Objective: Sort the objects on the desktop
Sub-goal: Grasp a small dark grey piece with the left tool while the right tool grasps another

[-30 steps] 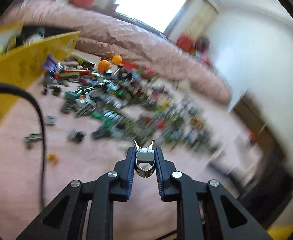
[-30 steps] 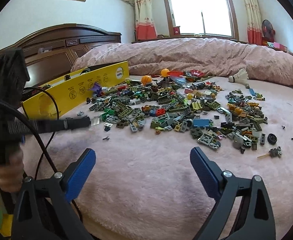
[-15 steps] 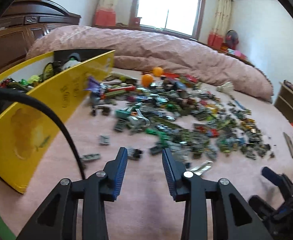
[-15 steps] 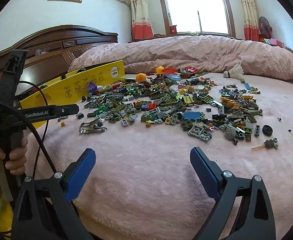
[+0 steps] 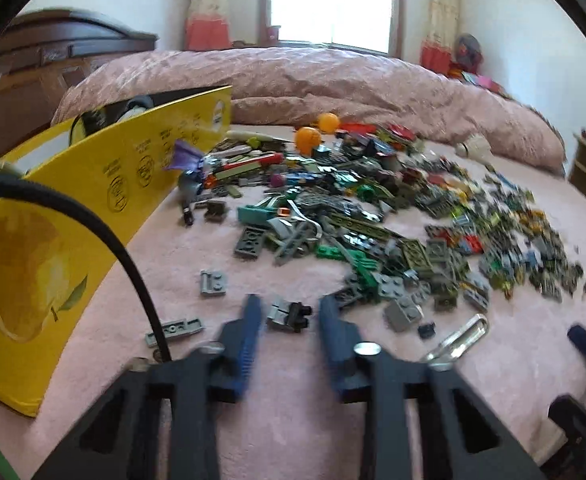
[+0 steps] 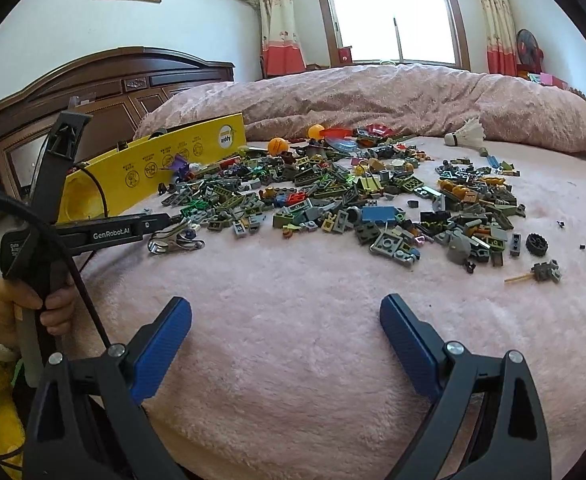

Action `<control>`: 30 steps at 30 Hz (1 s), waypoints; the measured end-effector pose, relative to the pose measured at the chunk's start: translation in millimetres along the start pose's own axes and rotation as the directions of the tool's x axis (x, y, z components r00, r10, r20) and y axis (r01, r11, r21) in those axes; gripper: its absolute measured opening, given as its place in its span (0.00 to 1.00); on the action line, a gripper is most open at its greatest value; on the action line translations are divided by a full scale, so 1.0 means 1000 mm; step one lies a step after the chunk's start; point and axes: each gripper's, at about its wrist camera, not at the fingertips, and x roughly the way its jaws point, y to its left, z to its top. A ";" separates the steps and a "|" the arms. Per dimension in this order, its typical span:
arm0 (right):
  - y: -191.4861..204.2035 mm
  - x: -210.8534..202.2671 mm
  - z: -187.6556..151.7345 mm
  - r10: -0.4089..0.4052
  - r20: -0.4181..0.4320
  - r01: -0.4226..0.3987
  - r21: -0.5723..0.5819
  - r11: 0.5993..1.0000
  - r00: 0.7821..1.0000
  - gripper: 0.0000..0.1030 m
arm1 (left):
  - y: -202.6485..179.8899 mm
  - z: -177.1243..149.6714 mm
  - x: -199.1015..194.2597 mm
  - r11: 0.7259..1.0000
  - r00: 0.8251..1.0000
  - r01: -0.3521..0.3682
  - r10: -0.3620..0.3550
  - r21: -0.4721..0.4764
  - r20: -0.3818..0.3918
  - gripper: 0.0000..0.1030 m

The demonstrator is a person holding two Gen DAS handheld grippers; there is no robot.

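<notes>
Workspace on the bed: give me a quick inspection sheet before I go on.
Surface: pink blanket, bare in front of the right gripper.
Job's things: brick pile; small grey and black piece lies loose between the left fingers.
Clutter: metal clip, two orange balls, shuttlecock.
Grippers: left gripper closing, pads not yet pressing; right gripper open, empty.
Cables: black cable crosses the yellow box.
Surroundings: wooden headboard, window.
</notes>
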 end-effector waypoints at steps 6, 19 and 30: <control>0.002 -0.003 -0.003 -0.079 0.056 0.081 -0.031 0.996 0.995 0.87 | -0.004 0.000 -0.013 0.999 1.000 0.023 -0.023 -0.022 0.020 0.22; -0.032 0.017 0.017 -0.212 0.024 0.210 0.047 0.976 0.977 0.50 | -0.002 0.001 -0.034 0.998 0.999 0.028 -0.026 -0.054 0.030 0.22; -0.039 0.022 0.016 -0.235 0.004 0.235 0.048 0.971 0.972 0.08 | -0.003 0.003 -0.037 0.996 0.999 0.039 -0.036 -0.075 0.037 0.22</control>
